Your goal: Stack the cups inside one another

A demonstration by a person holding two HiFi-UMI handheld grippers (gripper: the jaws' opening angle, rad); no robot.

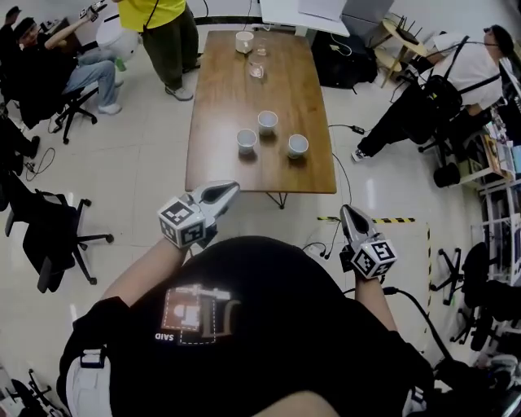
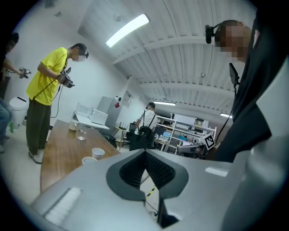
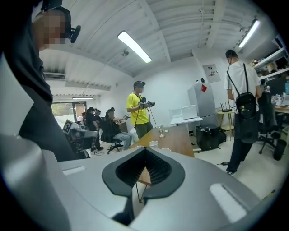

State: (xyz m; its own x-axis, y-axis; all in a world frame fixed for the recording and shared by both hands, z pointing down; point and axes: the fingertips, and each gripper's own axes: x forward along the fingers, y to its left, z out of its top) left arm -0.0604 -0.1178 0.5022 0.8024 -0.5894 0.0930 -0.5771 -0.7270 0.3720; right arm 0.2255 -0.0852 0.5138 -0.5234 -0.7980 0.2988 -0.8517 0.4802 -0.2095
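Note:
Three white cups [image 1: 247, 140] [image 1: 268, 122] [image 1: 298, 146] stand apart near the front end of a long wooden table [image 1: 236, 89]. Both grippers hang in the air in front of the table's near edge, well short of the cups. My left gripper [image 1: 230, 188] is shut and holds nothing; in the left gripper view its pads [image 2: 151, 164] meet, with two cups [image 2: 98, 152] [image 2: 89, 159] off to the left. My right gripper [image 1: 347, 210] is also shut and holds nothing. In the right gripper view, cups [image 3: 153, 144] show on the table [image 3: 178, 140] beyond the jaws.
A white cup [image 1: 244, 41] and two glasses [image 1: 256, 71] stand at the table's far end. A person in a yellow shirt [image 1: 159, 24] stands at the far left corner. People sit at left and right. A black office chair [image 1: 49, 236] stands at left, and striped tape [image 1: 383, 220] marks the floor.

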